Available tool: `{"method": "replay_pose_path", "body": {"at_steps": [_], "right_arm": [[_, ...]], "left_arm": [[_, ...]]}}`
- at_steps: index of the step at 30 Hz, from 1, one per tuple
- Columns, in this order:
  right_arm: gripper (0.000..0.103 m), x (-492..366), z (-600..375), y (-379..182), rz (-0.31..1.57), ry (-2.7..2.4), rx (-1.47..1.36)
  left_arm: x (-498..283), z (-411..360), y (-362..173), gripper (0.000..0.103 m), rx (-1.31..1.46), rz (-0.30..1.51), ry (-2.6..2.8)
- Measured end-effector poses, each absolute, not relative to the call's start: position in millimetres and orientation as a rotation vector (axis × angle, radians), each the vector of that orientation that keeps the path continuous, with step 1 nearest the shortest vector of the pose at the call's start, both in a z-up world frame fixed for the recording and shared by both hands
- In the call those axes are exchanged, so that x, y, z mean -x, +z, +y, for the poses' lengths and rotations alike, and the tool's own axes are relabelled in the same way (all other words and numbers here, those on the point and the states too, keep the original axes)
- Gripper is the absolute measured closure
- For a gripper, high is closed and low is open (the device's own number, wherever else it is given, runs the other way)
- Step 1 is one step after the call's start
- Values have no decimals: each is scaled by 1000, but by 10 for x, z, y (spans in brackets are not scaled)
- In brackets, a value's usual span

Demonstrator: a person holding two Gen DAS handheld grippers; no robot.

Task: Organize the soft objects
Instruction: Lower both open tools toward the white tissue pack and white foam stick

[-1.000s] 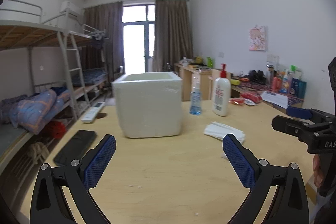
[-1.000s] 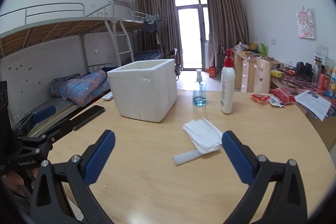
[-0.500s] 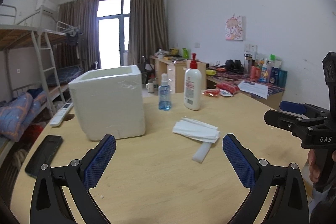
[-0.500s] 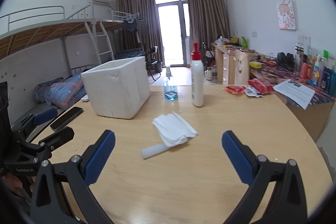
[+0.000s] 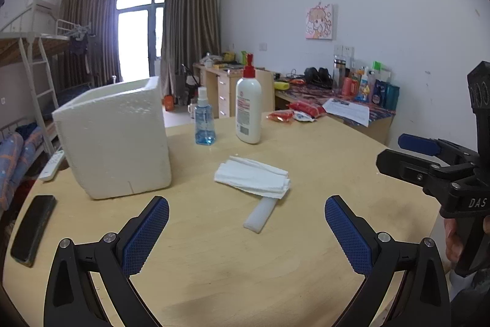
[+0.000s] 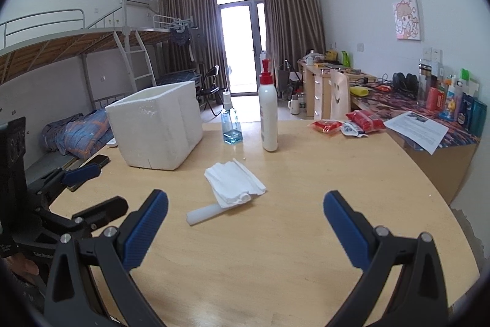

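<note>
From your left wrist camera, the view has swung to the right since a second ago: the foam box (image 5: 113,140) that sat dead ahead now stands off to the left, and the folded white cloth (image 5: 252,176) has come nearly centre. Your left gripper (image 5: 246,235) has its blue fingers (image 5: 144,235) spread wide, holding nothing, above bare desk (image 5: 214,265). The cloth is a flat, layered stack of white folds, lying ahead of the fingers and slightly right of centre, its near edge resting over one end of a white foam strip (image 5: 260,215). The box is open-topped; its inside is hidden from this angle. Behind the cloth stand a blue spray bottle (image 5: 204,121) and a white pump bottle (image 5: 248,109), upright and just beside each other. Your right gripper (image 5: 407,153) shows at the right edge.

From your right wrist camera, the scene has likewise slid left, and the cloth (image 6: 234,183) now lies left of centre between the spread fingers (image 6: 346,229). Your right gripper (image 6: 245,232) is wide apart and empty too. The cloth's folds fan towards the far end, and the foam strip (image 6: 203,213) pokes out from under its near corner towards the left. The foam box (image 6: 159,127) stands beyond, well apart from the cloth; what it contains cannot be seen. Your left gripper (image 6: 88,192) sits at the left edge, its fingers apart.
</note>
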State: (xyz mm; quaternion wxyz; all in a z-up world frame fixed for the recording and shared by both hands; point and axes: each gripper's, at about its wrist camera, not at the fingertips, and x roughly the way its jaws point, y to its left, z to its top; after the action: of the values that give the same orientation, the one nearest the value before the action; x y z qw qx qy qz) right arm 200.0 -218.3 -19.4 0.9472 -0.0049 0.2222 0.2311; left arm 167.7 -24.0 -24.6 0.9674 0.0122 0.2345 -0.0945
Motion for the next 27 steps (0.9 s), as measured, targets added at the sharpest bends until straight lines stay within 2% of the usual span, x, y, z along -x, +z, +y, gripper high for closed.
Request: {"method": "replay_pose_path", "body": {"at_steps": [4,10,13,15,20,25,27], "right_arm": [[0,-2092,-2196,-225,472,471,7],[0,-2225,-2180,-270,508,485,1],[0,-2299,-2176,-283,522,492,2],[0,-2354,-2154,-303,533,498,9],[0,-2584,-2099,-365,611,490,13],[0,-2763,-1998,-396,659,522,40],[0,-2803,-1962,-394,665,526,52]], "left_arm": [[-1780,-289,-296,1,-38,518,-219],[-1924,-345,-385,9,-46,581,-262],[-2037,-329,-415,24,-43,621,-311],[-2130,-320,-443,25,-35,645,-318],[-2316,-365,-546,37,-48,723,-356],[-2426,-436,-615,39,-66,761,-402],[-2470,-441,-646,44,-71,768,-400]]}}
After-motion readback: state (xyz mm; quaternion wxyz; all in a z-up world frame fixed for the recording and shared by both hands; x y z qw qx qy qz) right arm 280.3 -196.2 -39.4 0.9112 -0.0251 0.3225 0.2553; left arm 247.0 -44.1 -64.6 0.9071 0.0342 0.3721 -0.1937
